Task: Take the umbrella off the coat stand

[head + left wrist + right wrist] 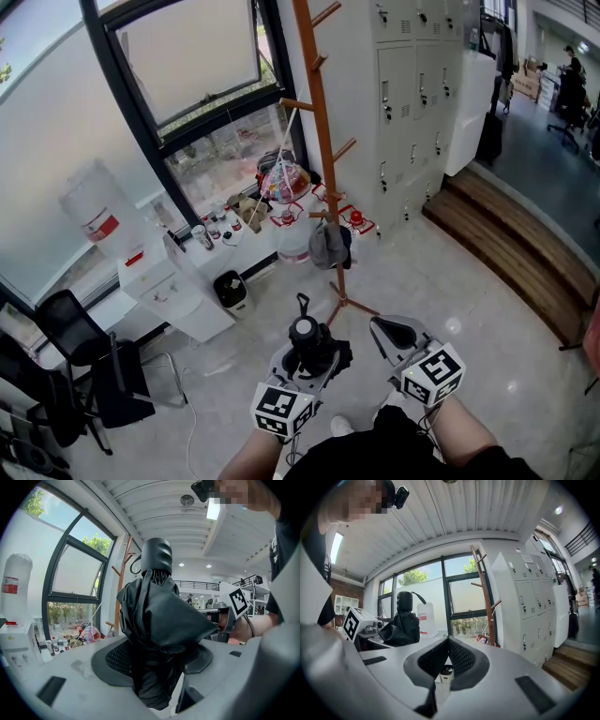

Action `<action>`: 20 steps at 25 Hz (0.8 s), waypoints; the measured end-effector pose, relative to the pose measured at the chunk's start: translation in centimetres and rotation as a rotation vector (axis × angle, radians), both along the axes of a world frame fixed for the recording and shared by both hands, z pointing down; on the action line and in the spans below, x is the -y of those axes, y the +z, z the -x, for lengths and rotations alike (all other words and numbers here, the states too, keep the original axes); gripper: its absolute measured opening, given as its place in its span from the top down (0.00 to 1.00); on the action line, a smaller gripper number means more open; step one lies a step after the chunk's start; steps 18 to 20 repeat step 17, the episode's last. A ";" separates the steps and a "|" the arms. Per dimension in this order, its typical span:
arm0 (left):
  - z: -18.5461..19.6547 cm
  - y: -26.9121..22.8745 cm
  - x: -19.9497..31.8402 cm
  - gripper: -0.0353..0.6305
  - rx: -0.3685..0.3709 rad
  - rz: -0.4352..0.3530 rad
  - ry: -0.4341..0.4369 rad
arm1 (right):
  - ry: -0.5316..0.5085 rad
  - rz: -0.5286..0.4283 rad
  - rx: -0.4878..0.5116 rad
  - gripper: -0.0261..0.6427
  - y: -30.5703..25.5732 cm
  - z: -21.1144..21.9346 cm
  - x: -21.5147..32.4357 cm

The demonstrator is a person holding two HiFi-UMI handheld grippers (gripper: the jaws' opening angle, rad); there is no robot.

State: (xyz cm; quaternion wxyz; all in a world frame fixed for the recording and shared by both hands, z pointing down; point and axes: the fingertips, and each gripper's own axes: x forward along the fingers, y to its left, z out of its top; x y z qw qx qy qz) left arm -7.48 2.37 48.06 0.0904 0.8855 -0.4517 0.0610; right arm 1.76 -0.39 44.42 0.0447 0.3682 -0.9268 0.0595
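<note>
A folded black umbrella (306, 343) stands upright between the jaws of my left gripper (313, 354), which is shut on its bunched fabric. In the left gripper view the umbrella (157, 616) fills the middle, its rounded handle on top, with a strap loop. The orange-brown coat stand (320, 141) rises just beyond, apart from the umbrella; a grey cap (328, 246) and a colourful bag (284, 180) hang on it. My right gripper (394, 333) is held beside the left one, shut with nothing between its pads (459, 656). From there the umbrella (404, 623) shows at the left and the stand (486, 602) ahead.
White lockers (422, 94) stand right of the stand, with a wooden step (506, 244) in front of them. A water dispenser (141, 267), a small black bin (230, 289) and clutter lie under the window at the left. A black office chair (75, 347) is at the lower left.
</note>
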 end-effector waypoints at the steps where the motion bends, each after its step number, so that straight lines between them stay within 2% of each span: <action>1: 0.0 0.0 0.0 0.55 0.001 -0.001 0.000 | -0.001 -0.002 0.001 0.88 0.0 0.0 0.0; 20: -0.5 0.1 -0.1 0.55 0.009 0.004 0.009 | 0.009 -0.004 0.001 0.88 -0.1 -0.5 -0.1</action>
